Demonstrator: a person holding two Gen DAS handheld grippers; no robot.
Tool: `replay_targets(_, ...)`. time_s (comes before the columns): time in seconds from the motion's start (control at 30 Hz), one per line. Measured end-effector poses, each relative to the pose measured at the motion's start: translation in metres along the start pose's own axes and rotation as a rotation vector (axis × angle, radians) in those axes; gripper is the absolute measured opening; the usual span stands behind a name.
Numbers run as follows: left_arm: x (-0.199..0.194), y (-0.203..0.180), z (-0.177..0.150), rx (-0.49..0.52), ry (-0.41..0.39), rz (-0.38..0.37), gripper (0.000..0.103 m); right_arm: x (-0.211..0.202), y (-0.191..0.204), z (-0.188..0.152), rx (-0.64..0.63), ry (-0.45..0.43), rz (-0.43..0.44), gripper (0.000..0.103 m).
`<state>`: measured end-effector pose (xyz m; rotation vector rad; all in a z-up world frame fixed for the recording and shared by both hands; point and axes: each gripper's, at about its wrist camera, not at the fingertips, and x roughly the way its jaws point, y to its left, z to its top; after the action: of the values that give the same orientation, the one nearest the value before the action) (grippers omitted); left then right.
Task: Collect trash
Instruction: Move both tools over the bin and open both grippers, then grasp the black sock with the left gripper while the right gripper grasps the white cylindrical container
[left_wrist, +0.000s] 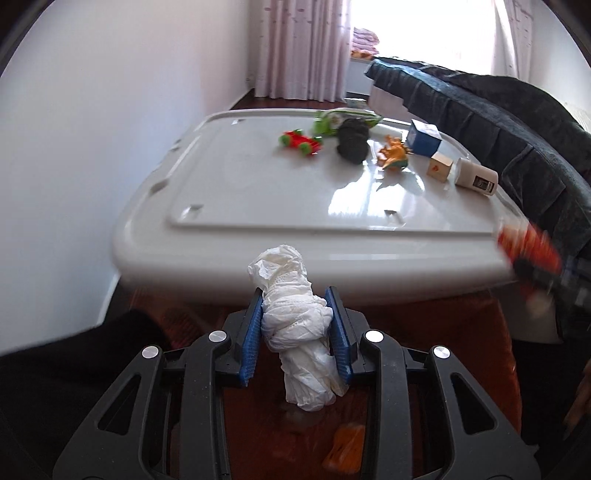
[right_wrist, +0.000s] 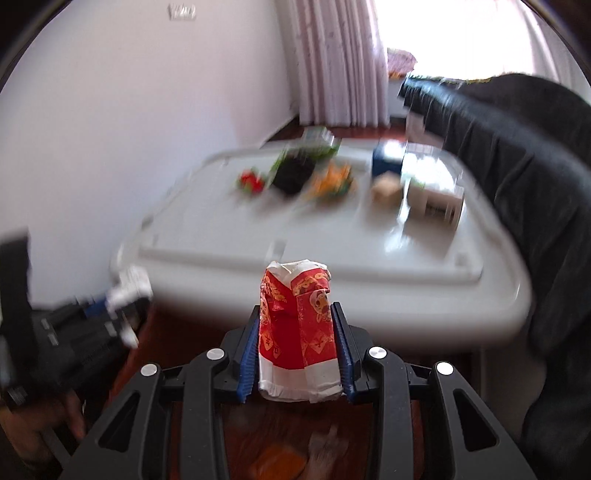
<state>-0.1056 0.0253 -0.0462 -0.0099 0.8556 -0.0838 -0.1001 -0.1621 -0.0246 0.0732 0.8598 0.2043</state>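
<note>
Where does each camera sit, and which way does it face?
Left wrist: on the left tongs, looking along them at the white table; they grip a crumpled tissue.
Right wrist: on the right tongs, facing the same table; they grip a red paper cup.
Shared: the table with its toys, and the other tongs at the frame edge.

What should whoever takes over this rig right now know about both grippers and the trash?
Left gripper: shut on the crumpled white tissue, off the near edge of the white lid.
Right gripper: shut on the flattened red paper cup.
Done: two pieces picked up.
Left: drop both; no bin in view. On the lid: paper cup on its side, green wrapper, toys, boxes.
</note>
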Motion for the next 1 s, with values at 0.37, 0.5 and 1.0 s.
replay_targets(0.37,0.001,-0.013,-0.055,0.057,0.16,-0.057,0.04,0.013,0.03,-0.075,-0.033,0.223,0.035,0.049)
replay_targets(0.5,0.001,-0.015,-0.057,0.042,0.185,-0.051,0.077,0.013,0.028,-0.076,-0.024,0.219,0.004,0.08)
replay_targets(1.0,0.004,-0.026,-0.046,0.081,0.151,-0.06,0.086,0.014,0.005,-0.052,0.043,0.149,-0.053,0.097)
